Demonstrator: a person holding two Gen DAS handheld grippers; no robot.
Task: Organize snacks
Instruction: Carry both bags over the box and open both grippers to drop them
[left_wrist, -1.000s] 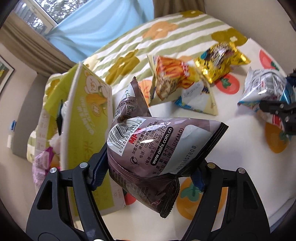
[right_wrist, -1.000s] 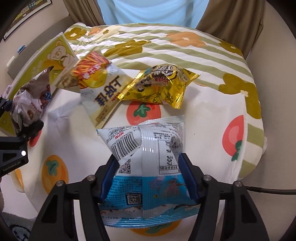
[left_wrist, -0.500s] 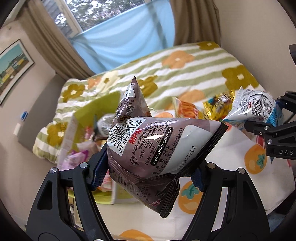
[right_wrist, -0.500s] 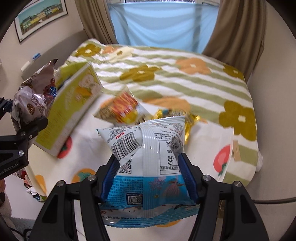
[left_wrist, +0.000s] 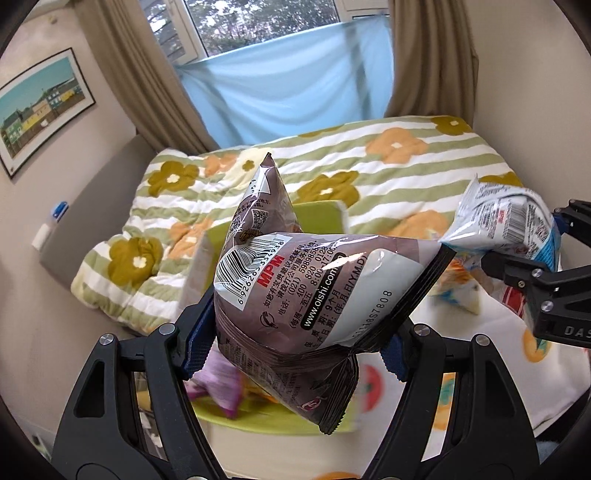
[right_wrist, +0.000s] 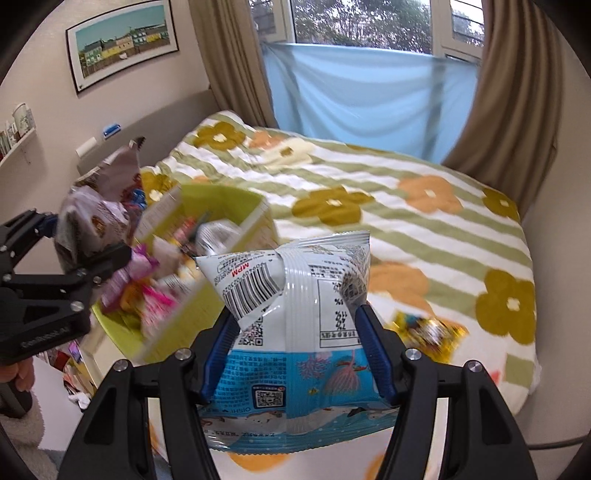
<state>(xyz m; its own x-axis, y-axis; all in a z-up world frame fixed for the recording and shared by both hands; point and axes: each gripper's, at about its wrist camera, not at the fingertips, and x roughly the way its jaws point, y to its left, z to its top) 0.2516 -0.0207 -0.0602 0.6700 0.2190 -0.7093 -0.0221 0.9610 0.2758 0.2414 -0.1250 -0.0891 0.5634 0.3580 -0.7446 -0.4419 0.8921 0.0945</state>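
Observation:
My left gripper (left_wrist: 295, 347) is shut on a brown snack bag (left_wrist: 314, 295) and holds it in the air above a yellow-green box (left_wrist: 321, 214) with several snacks inside. My right gripper (right_wrist: 295, 354) is shut on a white and blue snack bag (right_wrist: 295, 332), also lifted. In the right wrist view the box (right_wrist: 221, 206) lies at the left, and the left gripper (right_wrist: 70, 266) with its brown bag (right_wrist: 96, 221) hovers by it. In the left wrist view the right gripper (left_wrist: 524, 258) holds its bag (left_wrist: 506, 225) at the right.
A gold snack bag (right_wrist: 428, 332) lies on the fruit-print cloth (left_wrist: 491, 332) at the right. An orange-topped bag (left_wrist: 458, 280) lies below the right gripper. A flowered striped quilt (right_wrist: 406, 206) covers the bed behind. Wall, curtains and window stand at the back.
Both grippers have lifted and tilted up with their bags. The box now sits below and behind the left gripper's bag, and the window has come into view.

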